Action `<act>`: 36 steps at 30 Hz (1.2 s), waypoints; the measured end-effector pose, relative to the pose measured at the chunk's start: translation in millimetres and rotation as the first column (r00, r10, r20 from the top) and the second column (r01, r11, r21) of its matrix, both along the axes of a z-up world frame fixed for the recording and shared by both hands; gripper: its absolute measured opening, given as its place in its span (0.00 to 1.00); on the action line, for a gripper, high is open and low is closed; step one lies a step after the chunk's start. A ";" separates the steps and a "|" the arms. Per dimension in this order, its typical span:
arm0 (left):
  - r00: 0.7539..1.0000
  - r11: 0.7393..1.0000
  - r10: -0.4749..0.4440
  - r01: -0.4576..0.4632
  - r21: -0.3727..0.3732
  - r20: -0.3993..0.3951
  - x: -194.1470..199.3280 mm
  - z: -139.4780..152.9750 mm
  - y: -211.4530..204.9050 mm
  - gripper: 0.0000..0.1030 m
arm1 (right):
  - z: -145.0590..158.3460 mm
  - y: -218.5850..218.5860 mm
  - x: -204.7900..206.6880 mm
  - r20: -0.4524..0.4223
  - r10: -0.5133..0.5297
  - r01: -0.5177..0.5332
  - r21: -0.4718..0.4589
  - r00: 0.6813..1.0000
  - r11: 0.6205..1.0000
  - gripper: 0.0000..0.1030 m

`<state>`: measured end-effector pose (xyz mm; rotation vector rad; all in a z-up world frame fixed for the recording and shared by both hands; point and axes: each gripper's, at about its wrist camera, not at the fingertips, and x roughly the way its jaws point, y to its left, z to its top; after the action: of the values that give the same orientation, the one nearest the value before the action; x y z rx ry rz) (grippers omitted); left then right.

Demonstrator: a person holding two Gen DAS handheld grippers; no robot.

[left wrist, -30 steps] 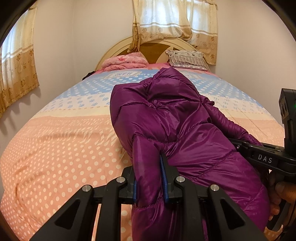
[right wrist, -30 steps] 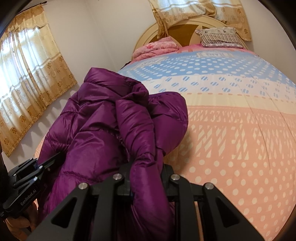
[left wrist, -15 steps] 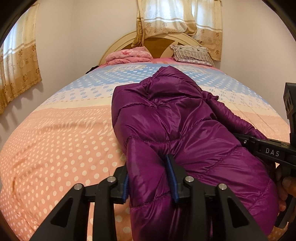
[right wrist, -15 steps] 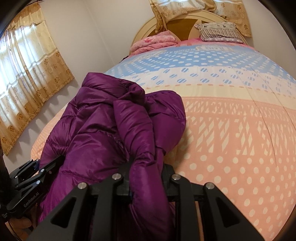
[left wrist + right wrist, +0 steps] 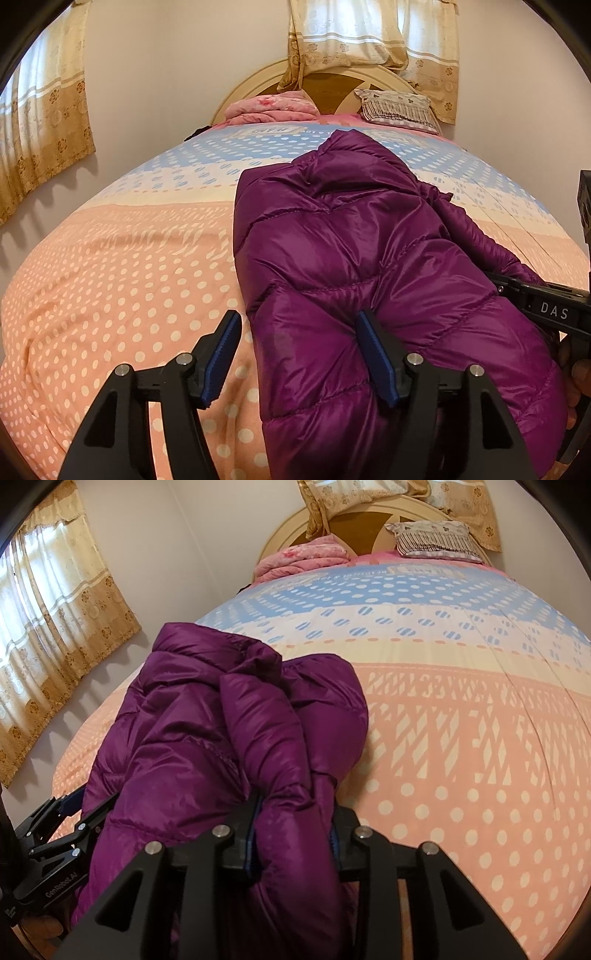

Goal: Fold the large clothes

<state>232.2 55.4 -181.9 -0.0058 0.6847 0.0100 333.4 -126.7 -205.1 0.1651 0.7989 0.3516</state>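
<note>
A purple puffer jacket (image 5: 351, 240) lies bunched lengthwise on the dotted bedspread (image 5: 110, 277). My left gripper (image 5: 297, 321) sits at its near left edge with its jaws opening. The left pad stands clear over the bedspread, the right pad rests against the fabric, and the jacket's edge lies loose between them. In the right wrist view the jacket (image 5: 192, 731) has a thick fold filling my right gripper (image 5: 295, 812). Those jaws are opening too, but both pads still touch the fold. A hand holds each gripper at the frame edges.
A folded pink blanket (image 5: 271, 107) and a striped pillow (image 5: 397, 109) lie by the headboard (image 5: 255, 85). Curtains (image 5: 55, 627) hang on the left wall. The peach dotted bedspread (image 5: 461, 738) stretches to the right of the jacket.
The left jaws have spread wide and let go of the jacket edge, which has sunk onto the bed. The right jaws have widened a little around their fold.
</note>
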 end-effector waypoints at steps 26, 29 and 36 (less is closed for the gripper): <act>0.976 0.999 0.053 -0.054 -0.001 0.210 -118.3 127.2 22.6 0.79 | 103.6 -24.2 -101.7 0.172 -0.056 0.071 -0.082 0.984 0.994 0.78; 0.962 0.997 0.072 -0.066 -0.031 0.262 -144.2 142.8 27.7 0.79 | 126.9 -26.0 -133.0 0.229 -0.050 0.064 -0.057 0.972 0.996 0.81; 0.948 0.997 0.072 -0.067 -0.025 0.310 -158.9 159.3 24.9 0.80 | 154.8 -14.9 -157.6 0.314 -0.020 0.043 -0.066 0.949 0.997 0.82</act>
<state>73.3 80.3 -22.5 -0.0446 0.3682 0.0704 175.8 -141.5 -50.3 0.0519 0.4927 0.3087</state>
